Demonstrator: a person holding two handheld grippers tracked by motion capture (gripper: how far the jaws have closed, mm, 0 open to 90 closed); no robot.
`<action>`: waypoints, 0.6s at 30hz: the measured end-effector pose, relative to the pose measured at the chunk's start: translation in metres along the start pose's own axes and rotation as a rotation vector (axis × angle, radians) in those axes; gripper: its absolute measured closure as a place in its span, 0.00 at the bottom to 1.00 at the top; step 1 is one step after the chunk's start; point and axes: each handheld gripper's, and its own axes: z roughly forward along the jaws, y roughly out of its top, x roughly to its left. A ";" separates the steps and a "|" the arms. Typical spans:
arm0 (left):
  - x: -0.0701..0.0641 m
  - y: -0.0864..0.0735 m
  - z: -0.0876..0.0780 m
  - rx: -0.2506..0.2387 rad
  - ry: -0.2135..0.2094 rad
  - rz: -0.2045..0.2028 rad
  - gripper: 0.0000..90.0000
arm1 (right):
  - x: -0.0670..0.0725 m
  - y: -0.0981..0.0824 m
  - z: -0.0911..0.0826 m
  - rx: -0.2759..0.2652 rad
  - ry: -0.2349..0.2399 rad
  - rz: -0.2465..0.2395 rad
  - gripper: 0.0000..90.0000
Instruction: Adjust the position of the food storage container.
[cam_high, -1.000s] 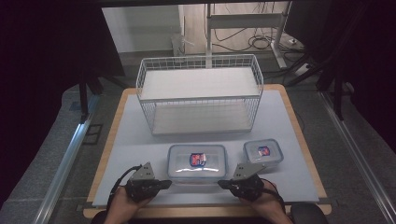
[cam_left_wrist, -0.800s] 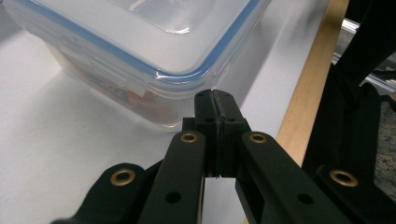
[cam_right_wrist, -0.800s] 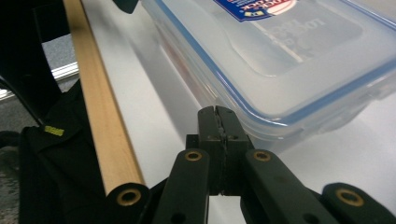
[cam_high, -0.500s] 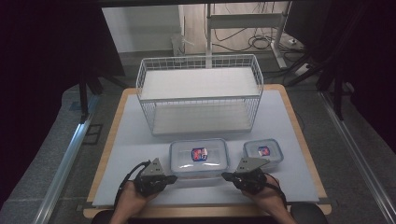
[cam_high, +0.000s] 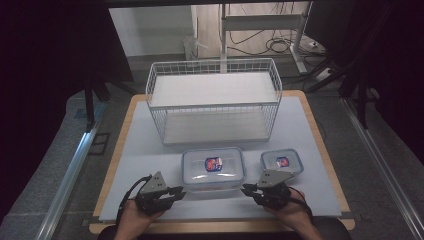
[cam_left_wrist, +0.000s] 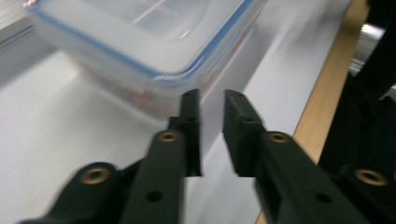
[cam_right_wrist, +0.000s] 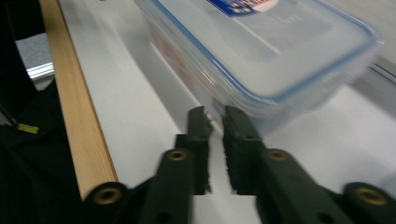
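Note:
A large clear lidded container (cam_high: 213, 167) with a blue seal and a red-blue label lies on the white mat, in front of a wire basket (cam_high: 214, 102). A smaller matching container (cam_high: 281, 162) sits to its right. My left gripper (cam_high: 181, 191) points at the large container's front left corner (cam_left_wrist: 140, 37), stopping just short of it. My right gripper (cam_high: 245, 189) points at its front right corner (cam_right_wrist: 280, 42). The jaws of both grippers (cam_left_wrist: 211, 95) (cam_right_wrist: 215, 112) have just been opening. Each stands open by a narrow gap with nothing between.
The white mat (cam_high: 145, 155) covers a wooden table whose edge (cam_right_wrist: 74, 102) runs close behind both hands. Metal rails and dark floor flank the table. A desk frame with cables stands beyond the basket.
Both hands have stayed near the table's front edge, with only a slight shift toward the large container. The containers and basket have not moved.

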 end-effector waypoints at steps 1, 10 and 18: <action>0.000 -0.001 -0.002 0.011 0.018 0.000 0.73 | -0.003 -0.003 -0.005 0.005 -0.029 0.013 0.80; 0.007 -0.006 -0.004 -0.005 0.091 -0.031 0.40 | -0.020 -0.013 -0.016 0.001 -0.120 0.070 0.47; 0.017 -0.012 -0.002 0.011 0.183 -0.068 0.00 | -0.022 -0.017 -0.009 -0.029 -0.177 0.061 0.12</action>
